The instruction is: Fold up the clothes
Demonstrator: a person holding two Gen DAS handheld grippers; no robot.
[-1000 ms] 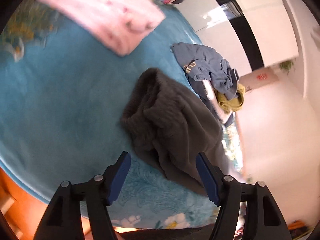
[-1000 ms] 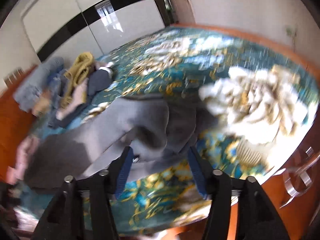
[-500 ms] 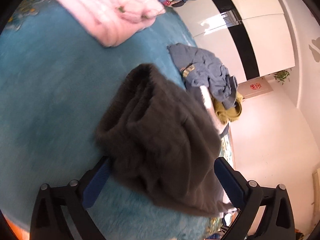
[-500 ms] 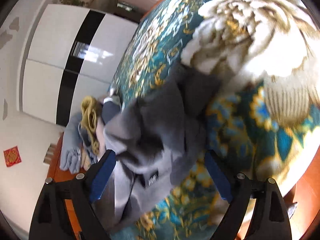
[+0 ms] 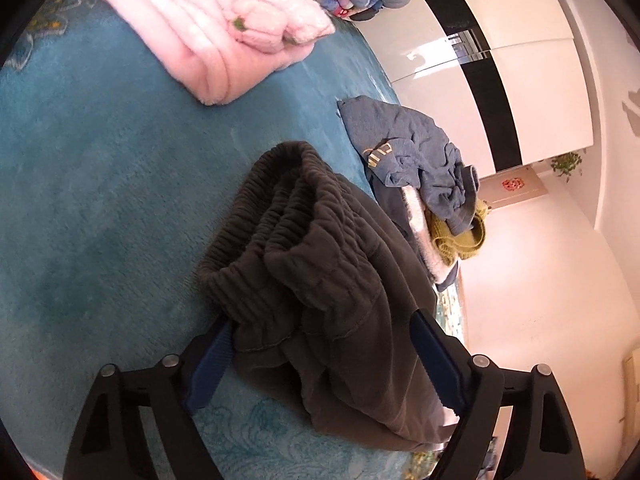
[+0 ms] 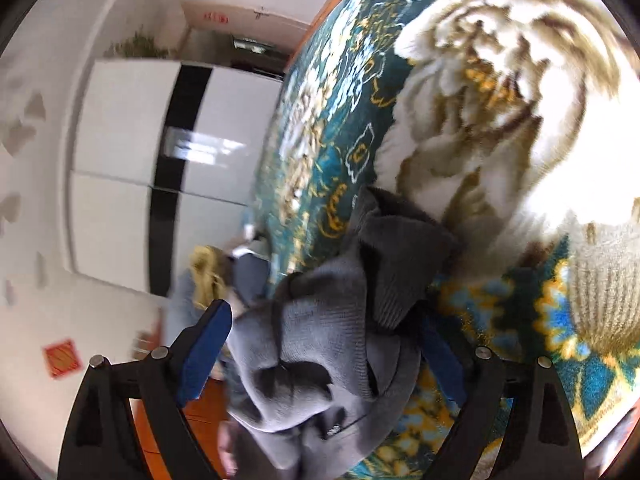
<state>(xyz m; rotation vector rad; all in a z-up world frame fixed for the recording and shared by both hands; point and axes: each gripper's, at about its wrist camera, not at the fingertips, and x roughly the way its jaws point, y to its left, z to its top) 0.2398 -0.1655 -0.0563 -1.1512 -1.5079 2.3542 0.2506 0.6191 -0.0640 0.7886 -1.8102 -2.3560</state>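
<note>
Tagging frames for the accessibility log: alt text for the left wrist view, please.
The left tool, jaws open, straddles the bunched elastic waistband of dark grey sweatpants on a teal blanket. A folded pink fleece lies beyond, and a crumpled blue garment to the right.

Bare teal blanket (image 5: 100, 208) left; clothes pile (image 5: 420, 168) crowds right.

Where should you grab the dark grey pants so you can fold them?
Grab the dark grey pants by the bunched elastic waistband, probably near a corner. It is the thick ridged edge lying nearest the left gripper, whose open fingers already sit either side of it, so come in low and straight ahead from there.
</note>
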